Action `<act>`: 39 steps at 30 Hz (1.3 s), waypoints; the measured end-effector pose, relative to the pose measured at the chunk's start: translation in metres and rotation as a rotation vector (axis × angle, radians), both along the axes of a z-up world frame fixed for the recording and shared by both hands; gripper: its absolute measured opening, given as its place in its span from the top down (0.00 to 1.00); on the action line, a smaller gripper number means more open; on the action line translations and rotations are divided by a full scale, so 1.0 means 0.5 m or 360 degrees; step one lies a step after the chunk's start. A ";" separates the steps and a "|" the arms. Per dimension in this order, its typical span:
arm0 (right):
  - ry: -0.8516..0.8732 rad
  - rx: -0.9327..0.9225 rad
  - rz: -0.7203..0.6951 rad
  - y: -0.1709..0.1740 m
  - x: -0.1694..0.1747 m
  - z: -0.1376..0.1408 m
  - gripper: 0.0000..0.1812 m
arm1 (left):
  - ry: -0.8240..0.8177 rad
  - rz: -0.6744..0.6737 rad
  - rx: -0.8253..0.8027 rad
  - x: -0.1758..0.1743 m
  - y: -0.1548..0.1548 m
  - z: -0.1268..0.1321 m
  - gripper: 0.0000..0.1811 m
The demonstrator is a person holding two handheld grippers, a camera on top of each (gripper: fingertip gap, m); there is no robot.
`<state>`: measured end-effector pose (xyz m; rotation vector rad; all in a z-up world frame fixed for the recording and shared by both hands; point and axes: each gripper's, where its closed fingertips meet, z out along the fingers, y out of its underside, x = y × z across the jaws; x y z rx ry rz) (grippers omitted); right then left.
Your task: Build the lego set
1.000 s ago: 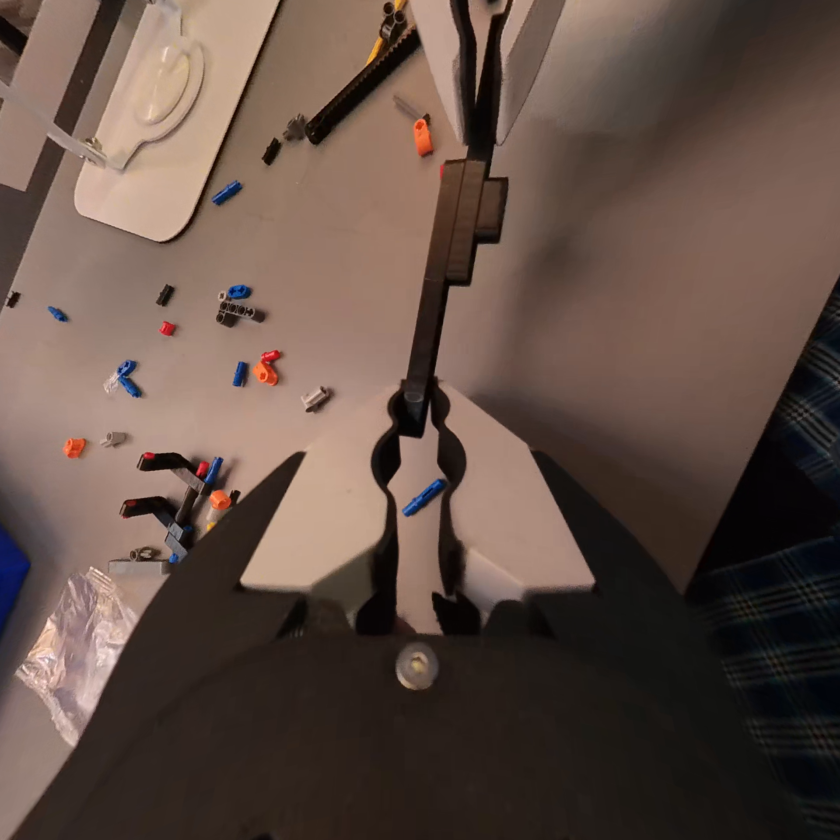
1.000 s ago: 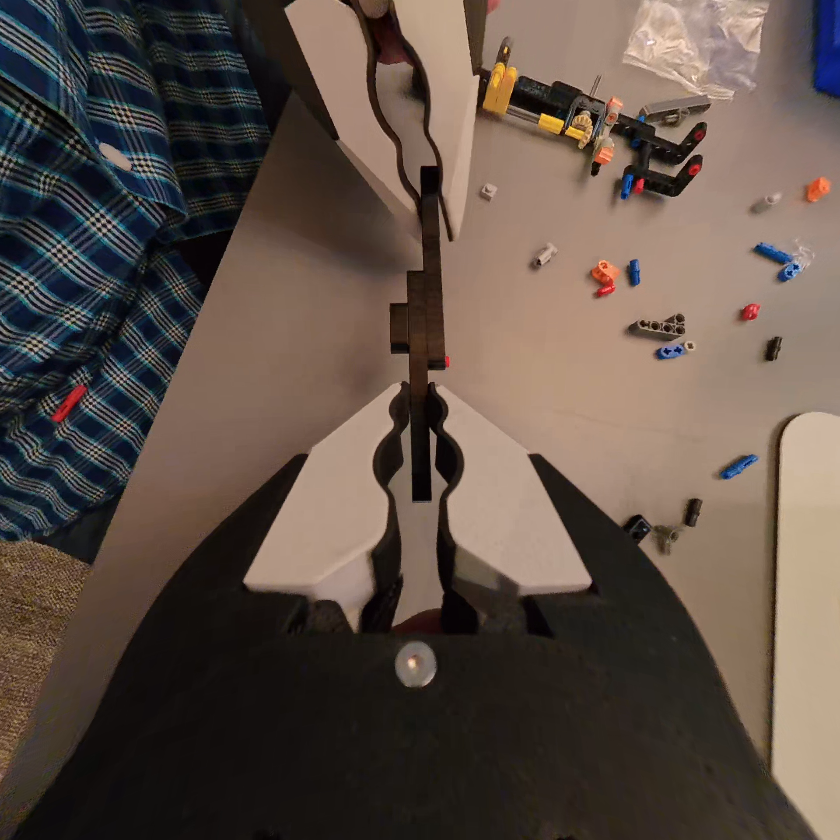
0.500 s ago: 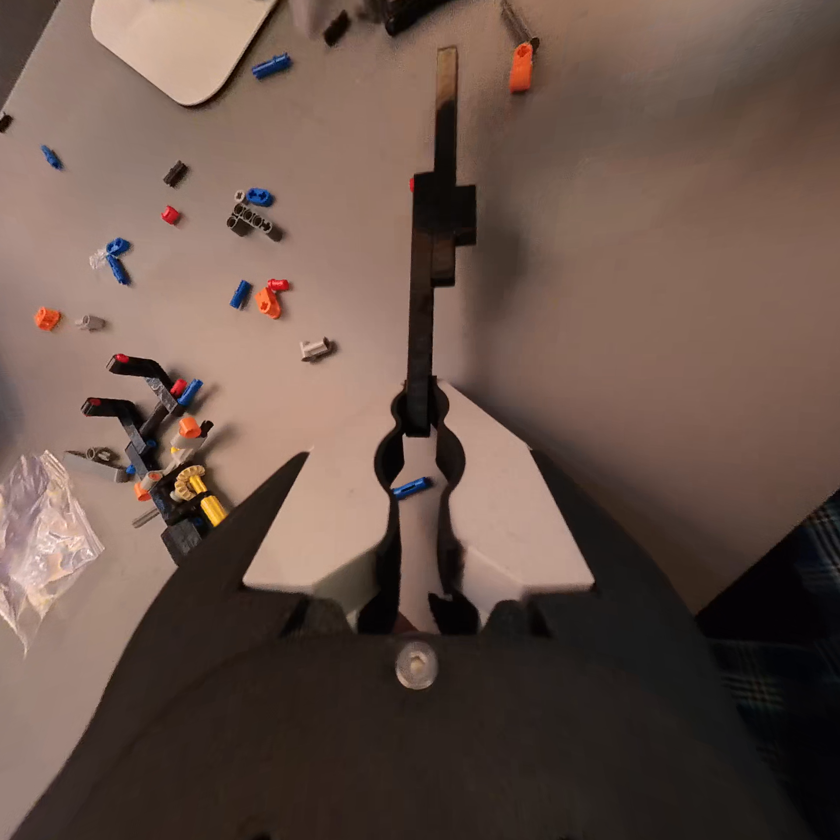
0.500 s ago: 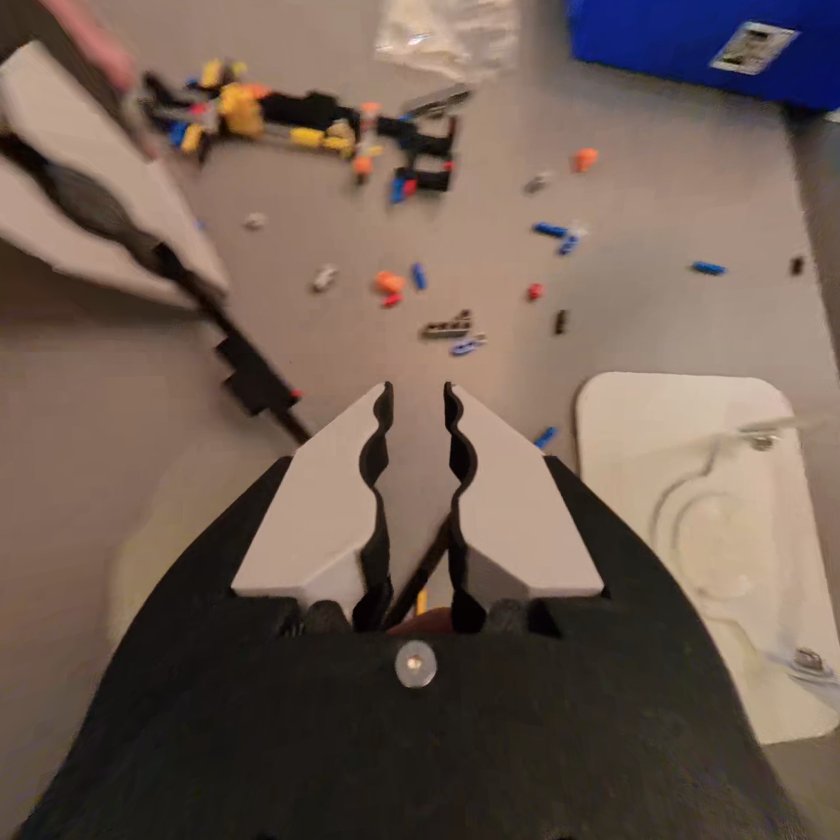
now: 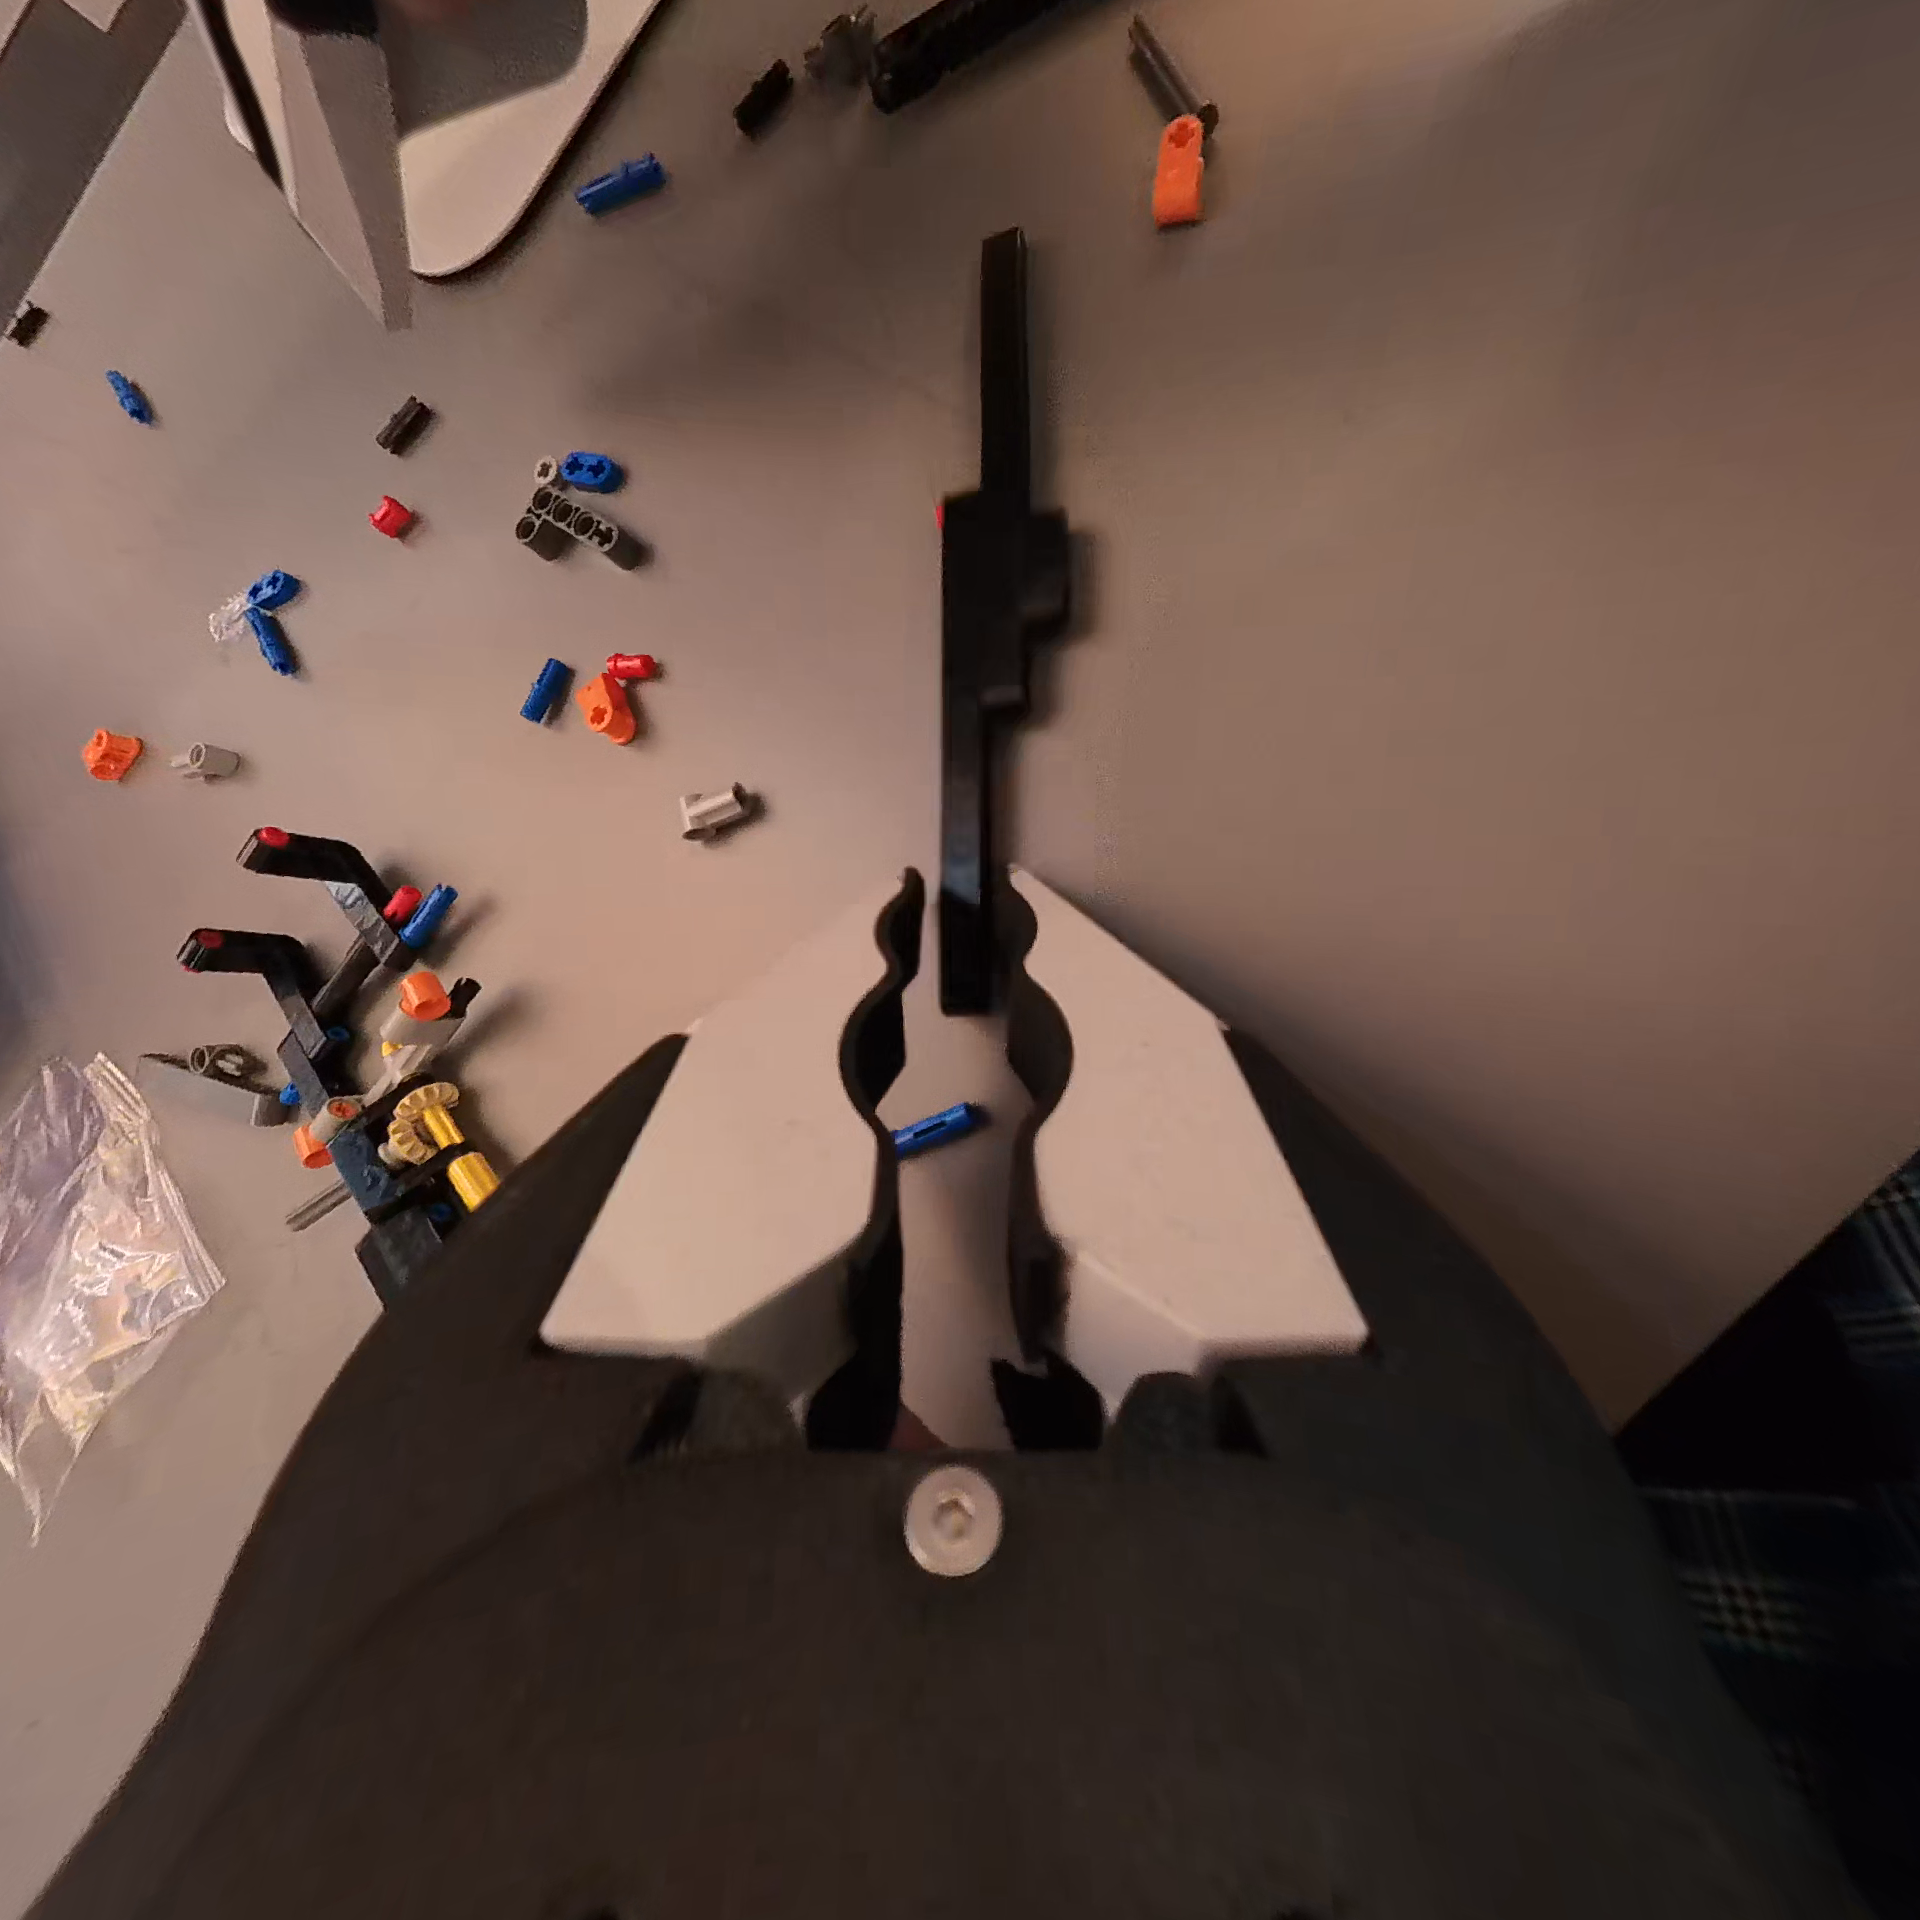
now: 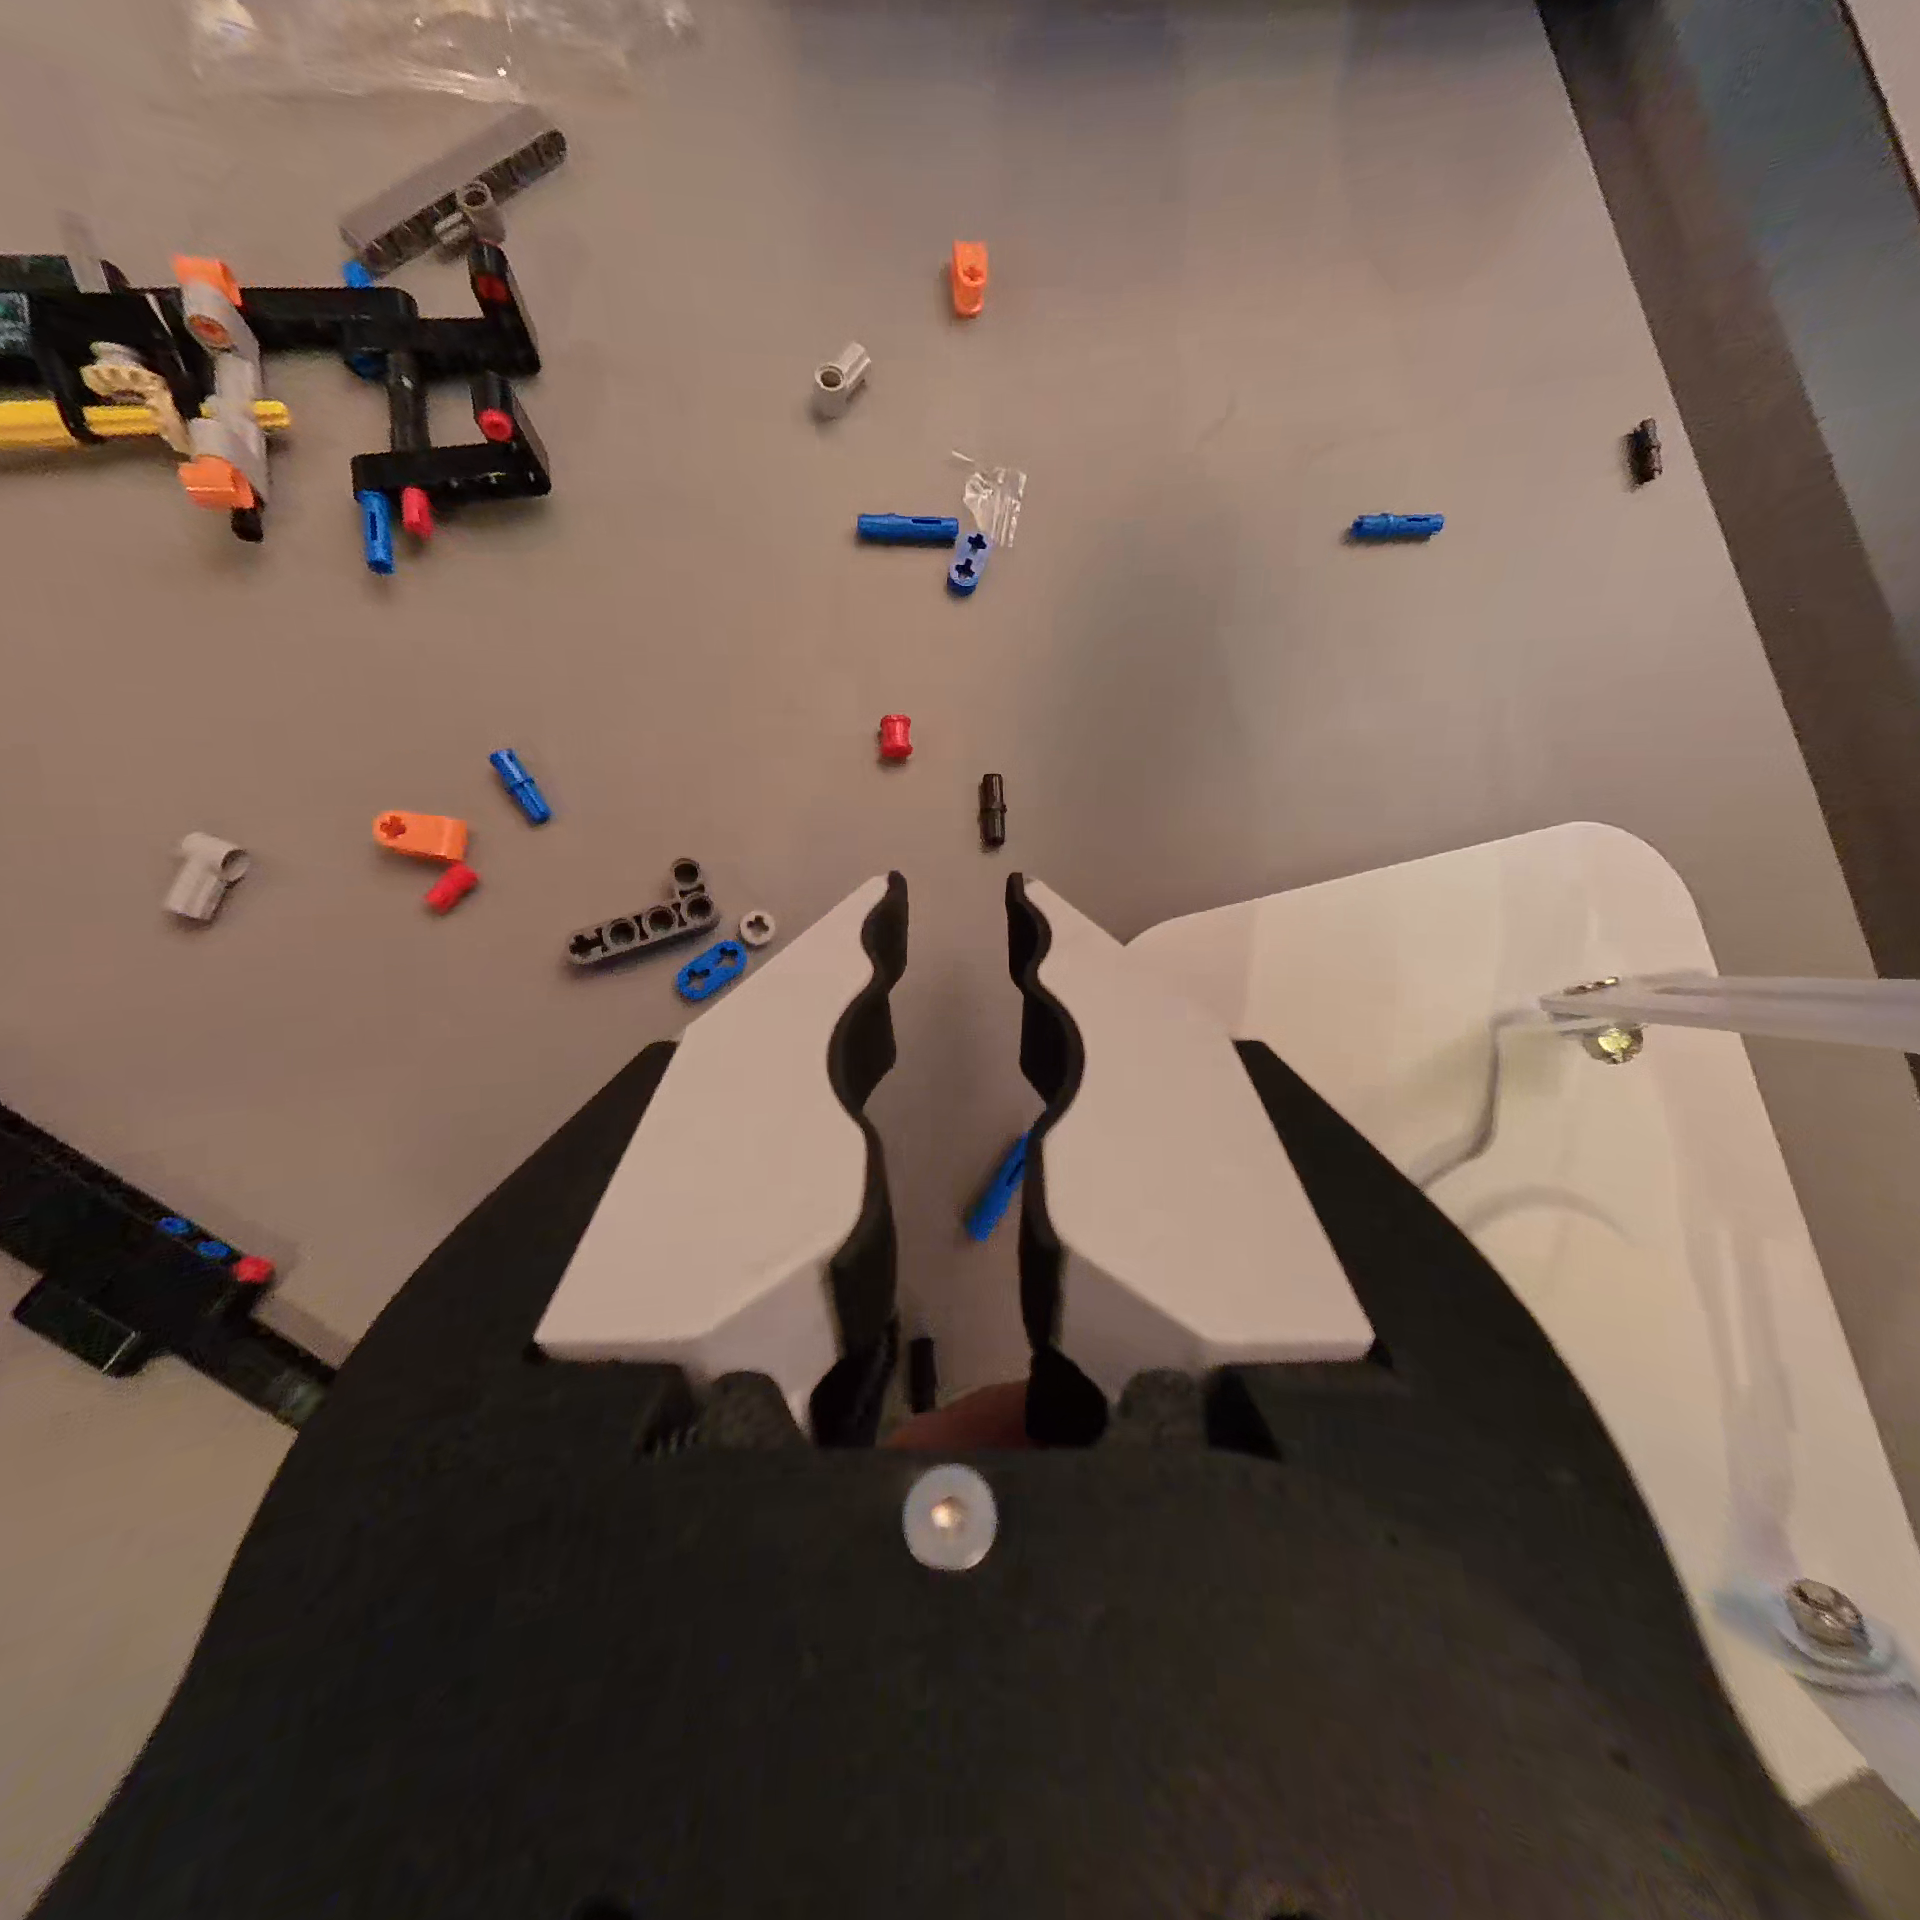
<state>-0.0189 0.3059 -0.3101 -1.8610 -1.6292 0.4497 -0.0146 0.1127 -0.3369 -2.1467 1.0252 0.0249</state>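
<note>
- Right gripper point(image 6: 956, 883) has let go of the long black lego beam assembly point(image 5: 987, 623) and swung away; jaws now parted, empty, over grey table point(image 6: 1247, 312).
- Left gripper point(image 5: 961, 883) jaws slightly apart; cannot tell whether they grip the beam's near end between them.
- Blue pin point(image 6: 997, 1190) lies under right jaws.
- Black-yellow partial lego build point(image 6: 260, 364) far left; white plate point(image 6: 1507, 1091) right.

- The right gripper point(image 6: 954, 883) has let go of the black beam assembly point(image 5: 997, 623) and moved off, jaws apart, beside the white plate point(image 6: 1455, 1039).
- The left gripper point(image 5: 961, 883) has loosened; the assembly seems to lie on the counter point(image 5: 1455, 623).
</note>
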 end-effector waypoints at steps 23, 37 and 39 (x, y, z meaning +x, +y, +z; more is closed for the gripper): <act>0.0065 -0.0106 -0.0076 0.033 -0.005 -0.027 0.88 | -0.0092 -0.0037 -0.0003 -0.018 -0.021 0.011 0.82; 0.0035 -0.0090 -0.0035 0.034 -0.033 -0.054 0.89 | -0.0101 -0.0036 -0.0007 -0.025 -0.021 0.006 0.82; 0.0044 -0.0098 -0.0026 0.034 -0.042 -0.055 0.92 | -0.0102 -0.0035 -0.0006 -0.026 -0.021 0.005 0.82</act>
